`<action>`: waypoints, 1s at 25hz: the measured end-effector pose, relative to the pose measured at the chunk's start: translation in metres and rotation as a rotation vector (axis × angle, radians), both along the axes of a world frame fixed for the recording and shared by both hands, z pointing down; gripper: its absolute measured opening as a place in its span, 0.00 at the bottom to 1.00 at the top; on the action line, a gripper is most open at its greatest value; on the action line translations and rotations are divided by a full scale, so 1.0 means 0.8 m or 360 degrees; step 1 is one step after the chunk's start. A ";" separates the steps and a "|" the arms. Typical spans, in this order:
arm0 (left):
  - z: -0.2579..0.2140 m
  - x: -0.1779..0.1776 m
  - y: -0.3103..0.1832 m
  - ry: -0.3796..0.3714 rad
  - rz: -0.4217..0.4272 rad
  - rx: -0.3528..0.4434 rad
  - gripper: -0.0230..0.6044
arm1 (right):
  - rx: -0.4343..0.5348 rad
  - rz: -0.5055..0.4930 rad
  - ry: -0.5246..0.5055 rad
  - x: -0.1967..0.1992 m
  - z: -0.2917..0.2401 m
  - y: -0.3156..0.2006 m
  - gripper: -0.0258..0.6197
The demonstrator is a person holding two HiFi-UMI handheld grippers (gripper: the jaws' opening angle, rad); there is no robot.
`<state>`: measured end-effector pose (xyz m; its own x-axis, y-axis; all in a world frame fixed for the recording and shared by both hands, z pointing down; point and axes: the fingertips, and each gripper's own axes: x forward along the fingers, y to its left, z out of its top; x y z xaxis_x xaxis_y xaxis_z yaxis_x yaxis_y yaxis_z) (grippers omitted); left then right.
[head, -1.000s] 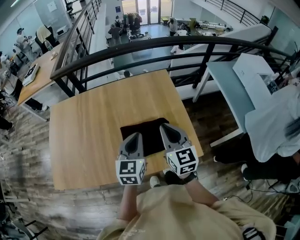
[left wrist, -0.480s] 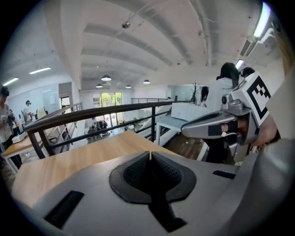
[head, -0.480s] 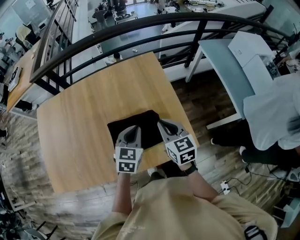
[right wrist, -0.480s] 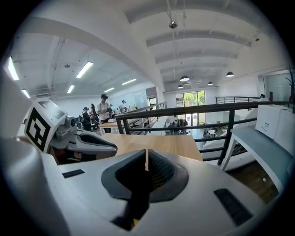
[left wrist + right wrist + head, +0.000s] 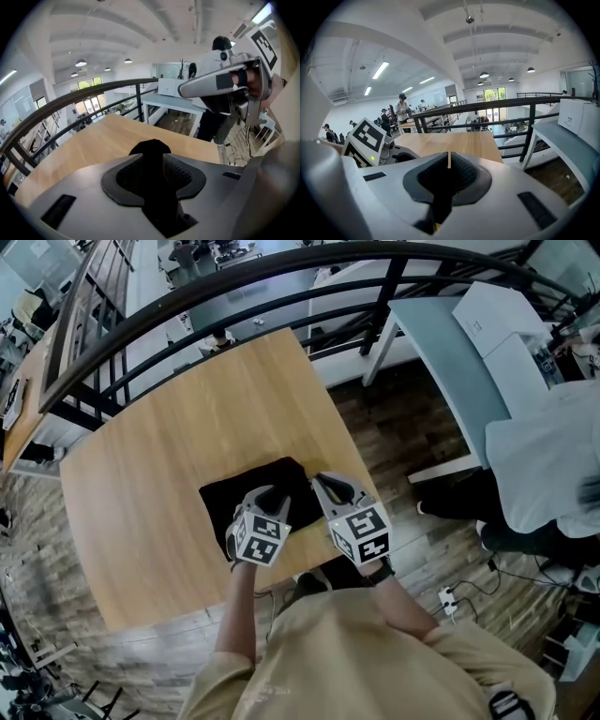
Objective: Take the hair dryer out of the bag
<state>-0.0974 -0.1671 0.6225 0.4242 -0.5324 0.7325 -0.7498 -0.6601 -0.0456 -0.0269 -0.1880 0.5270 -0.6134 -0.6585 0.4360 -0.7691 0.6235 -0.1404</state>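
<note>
A flat black bag [image 5: 236, 493] lies on the wooden table [image 5: 141, 474], near its front edge. No hair dryer shows in any view. My left gripper [image 5: 269, 497] tilts down over the bag's near part; its jaws have just been opening and stand apart. In the left gripper view the bag [image 5: 150, 146] shows dark in the gap of the left gripper [image 5: 153, 158], with no pad seen pressing on it. My right gripper [image 5: 324, 484] sits at the bag's right edge, shut, and in its own view the right gripper [image 5: 448, 161] leaves only a thin slit.
A black metal railing [image 5: 187, 296] runs behind the table, with a drop to a lower floor beyond it. To the right stand a pale blue-grey table [image 5: 441, 343] with a white box [image 5: 506, 324], and a person in white [image 5: 544, 456]. Cables lie on the wood floor [image 5: 469, 592].
Both grippers have come down toward the bag. The left one has tipped steeply downward over it and its jaws have parted. The right gripper stays shut.
</note>
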 end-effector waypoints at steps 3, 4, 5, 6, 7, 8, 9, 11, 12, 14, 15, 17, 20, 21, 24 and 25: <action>0.033 0.008 -0.003 -0.0064 0.0090 -0.0095 0.30 | -0.0025 0.0004 0.0007 0.007 0.009 -0.006 0.08; 0.044 0.010 -0.004 -0.0085 0.0116 -0.0126 0.32 | -0.0031 0.0004 0.0009 0.009 0.012 -0.008 0.08; 0.054 0.012 -0.005 -0.0101 0.0142 -0.0154 0.34 | -0.0036 0.0004 0.0011 0.012 0.014 -0.009 0.08; 0.064 0.014 -0.005 -0.0113 0.0168 -0.0178 0.35 | -0.0040 0.0006 0.0013 0.014 0.016 -0.010 0.08; 0.072 0.016 -0.005 -0.0122 0.0195 -0.0197 0.39 | -0.0044 0.0008 0.0015 0.016 0.018 -0.011 0.08; 0.079 0.018 -0.005 -0.0134 0.0219 -0.0212 0.42 | -0.0048 0.0010 0.0017 0.018 0.020 -0.012 0.08; 0.086 0.018 -0.005 -0.0154 0.0241 -0.0223 0.43 | -0.0052 0.0012 0.0020 0.020 0.021 -0.012 0.08; 0.096 0.017 -0.005 -0.0212 0.0277 -0.0244 0.42 | -0.0058 0.0016 0.0024 0.023 0.022 -0.014 0.08; 0.100 0.016 -0.006 -0.0239 0.0292 -0.0255 0.42 | -0.0061 0.0018 0.0025 0.026 0.023 -0.016 0.08; 0.106 0.015 -0.006 -0.0279 0.0307 -0.0274 0.35 | -0.0071 0.0019 0.0028 0.030 0.026 -0.017 0.08; 0.108 0.014 -0.006 -0.0296 0.0305 -0.0275 0.30 | -0.0076 0.0017 0.0030 0.032 0.028 -0.017 0.08; 0.109 0.011 -0.008 -0.0325 0.0291 -0.0259 0.23 | -0.0079 0.0005 0.0041 0.032 0.033 -0.016 0.08; 0.107 0.004 -0.009 -0.0319 0.0259 -0.0243 0.13 | -0.0070 -0.0049 0.0069 0.026 0.040 -0.015 0.08; 0.105 0.002 -0.008 -0.0304 0.0243 -0.0246 0.11 | -0.0067 -0.0079 0.0072 0.024 0.040 -0.016 0.08; 0.098 -0.004 -0.004 -0.0268 0.0196 -0.0251 0.07 | -0.0059 -0.0229 0.0106 0.017 0.046 -0.019 0.08; 0.095 -0.006 -0.003 -0.0250 0.0181 -0.0253 0.07 | -0.0054 -0.0306 0.0142 0.014 0.052 -0.019 0.08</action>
